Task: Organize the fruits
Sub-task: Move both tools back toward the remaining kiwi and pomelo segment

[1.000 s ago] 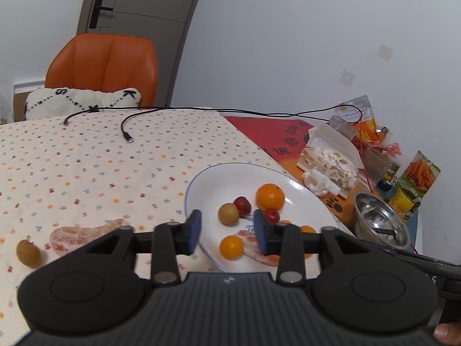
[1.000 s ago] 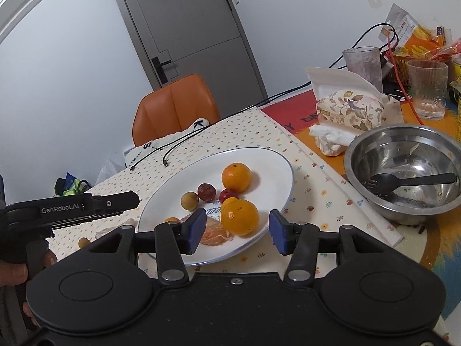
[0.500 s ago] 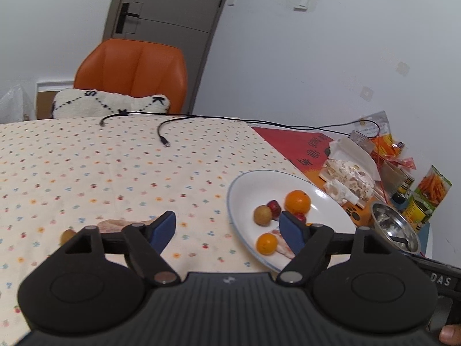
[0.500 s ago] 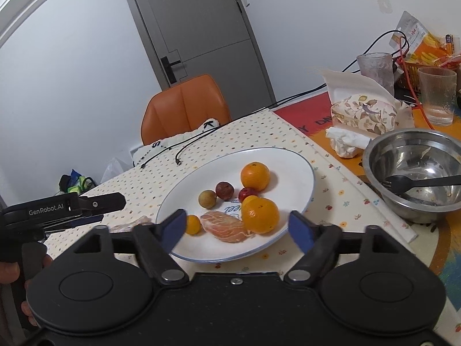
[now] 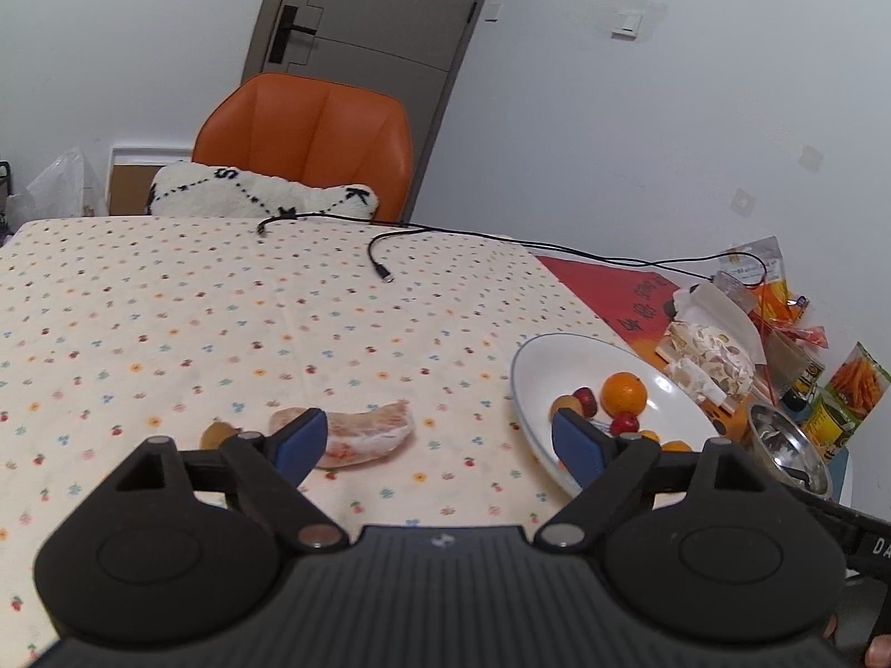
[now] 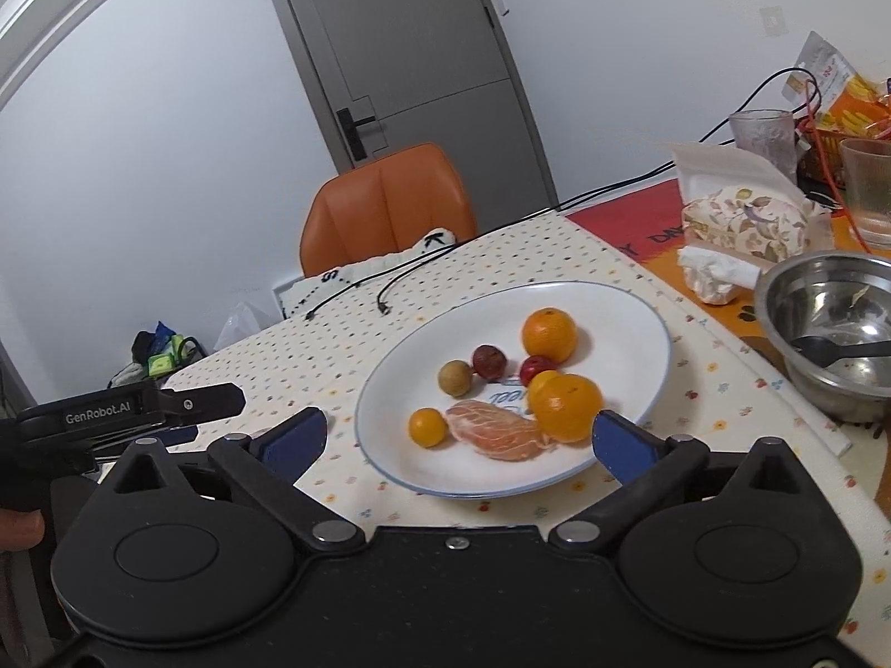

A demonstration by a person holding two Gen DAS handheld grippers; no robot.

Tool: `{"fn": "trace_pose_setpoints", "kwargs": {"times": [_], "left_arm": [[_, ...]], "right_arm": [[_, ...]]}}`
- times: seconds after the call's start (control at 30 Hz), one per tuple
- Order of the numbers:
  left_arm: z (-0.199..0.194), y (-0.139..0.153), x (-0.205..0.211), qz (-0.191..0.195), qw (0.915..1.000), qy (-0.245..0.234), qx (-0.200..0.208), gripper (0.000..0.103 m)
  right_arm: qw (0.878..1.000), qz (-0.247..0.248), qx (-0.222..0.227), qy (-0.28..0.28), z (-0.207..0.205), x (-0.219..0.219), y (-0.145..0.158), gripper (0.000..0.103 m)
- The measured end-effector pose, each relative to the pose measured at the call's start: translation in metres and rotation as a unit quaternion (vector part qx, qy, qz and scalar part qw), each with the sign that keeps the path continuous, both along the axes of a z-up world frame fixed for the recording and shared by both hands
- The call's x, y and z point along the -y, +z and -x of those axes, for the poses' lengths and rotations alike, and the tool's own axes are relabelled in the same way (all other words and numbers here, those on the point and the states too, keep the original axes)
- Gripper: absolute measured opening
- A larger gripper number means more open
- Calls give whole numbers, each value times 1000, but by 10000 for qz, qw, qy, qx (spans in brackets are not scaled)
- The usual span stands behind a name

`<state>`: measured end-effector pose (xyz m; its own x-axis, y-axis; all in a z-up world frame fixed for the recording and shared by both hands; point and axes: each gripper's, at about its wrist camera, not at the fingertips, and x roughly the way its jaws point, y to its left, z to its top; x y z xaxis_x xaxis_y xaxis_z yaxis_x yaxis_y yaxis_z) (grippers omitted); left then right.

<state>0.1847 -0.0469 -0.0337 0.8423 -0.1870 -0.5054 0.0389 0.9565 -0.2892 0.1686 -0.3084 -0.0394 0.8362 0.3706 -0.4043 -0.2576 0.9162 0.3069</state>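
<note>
A white plate (image 6: 640, 312) on the dotted tablecloth holds two oranges (image 6: 548, 334), a small tangerine (image 6: 427, 427), a peeled citrus segment (image 6: 498, 434), two red fruits (image 6: 489, 360) and a brown longan (image 6: 454, 377). My right gripper (image 6: 454, 442) is open just before the plate's near rim, with nothing between its fingers. In the left wrist view a second peeled segment (image 5: 370, 434) and a small brown fruit (image 5: 216, 434) lie on the cloth, left of the plate (image 5: 534, 373). My left gripper (image 5: 440, 442) hangs open above the cloth, its left finger over that segment's near end.
A steel bowl (image 6: 824, 328) with a black spoon sits right of the plate, with a tissue pack (image 6: 746, 222), glasses (image 6: 866, 189) and snack packets behind. Black cables (image 5: 384, 256) cross the far cloth. An orange chair (image 5: 306, 133) with a cushion stands at the table's far edge.
Both grippers have opened wide. The left one has swung left, away from the plate, toward the segment on the cloth. The right one has drawn back a little from the plate.
</note>
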Motion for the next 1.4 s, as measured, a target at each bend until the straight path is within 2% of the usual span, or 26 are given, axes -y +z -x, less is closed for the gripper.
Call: {"fn": "trace_pose_setpoints", "kwargs": {"times": [0.93, 1.2, 1.4], "left_arm": [[26, -5, -73, -106, 9974, 710, -96, 87], [21, -11, -84, -254, 9975, 595, -287, 87], [10, -15, -85, -332, 9980, 466, -278, 86]], "right_arm": [[9963, 186, -32, 835, -9, -74, 2, 103], [9933, 300, -84, 1115, -18, -100, 3, 103], [9921, 342, -121, 1198, -25, -111, 4, 103]]}}
